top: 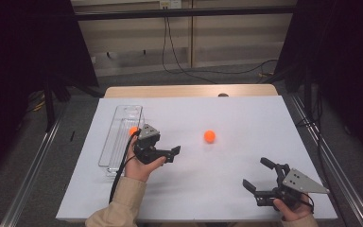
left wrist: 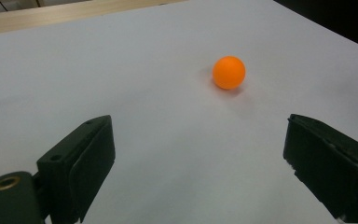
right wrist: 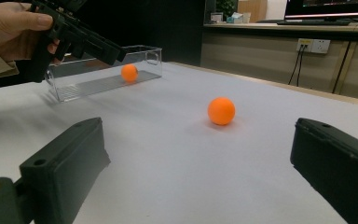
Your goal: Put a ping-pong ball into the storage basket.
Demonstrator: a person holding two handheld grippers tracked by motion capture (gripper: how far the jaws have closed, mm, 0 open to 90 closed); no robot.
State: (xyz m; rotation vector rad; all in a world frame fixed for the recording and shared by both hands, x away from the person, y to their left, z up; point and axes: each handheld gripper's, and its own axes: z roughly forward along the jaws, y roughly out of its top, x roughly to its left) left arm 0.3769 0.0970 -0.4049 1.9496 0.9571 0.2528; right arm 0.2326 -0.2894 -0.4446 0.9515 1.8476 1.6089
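Orange ball [top: 210, 136], unmarked, on white sheet [top: 227, 189] between two wide-open, empty grippers [top: 170, 154] [top: 260, 177].

1. Ball [top: 210, 136]: smooth, matt orange plastic.
2. Box [top: 121, 137]: clear, glossy plastic.
3. Sheet [top: 227, 118]: matt white, smooth.
4. Table [top: 189, 90]: pale wood.
5. Left gripper [top: 172, 153]: matt black plastic.
6. Sleeve [top: 123, 205]: beige cloth.

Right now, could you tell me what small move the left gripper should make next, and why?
Probably ease the left gripper forward toward the loose orange ball until its jaws straddle it. They stand wide open and empty, pointing at that ball, which lies apart on the white table, while another ball already sits in the clear tray.
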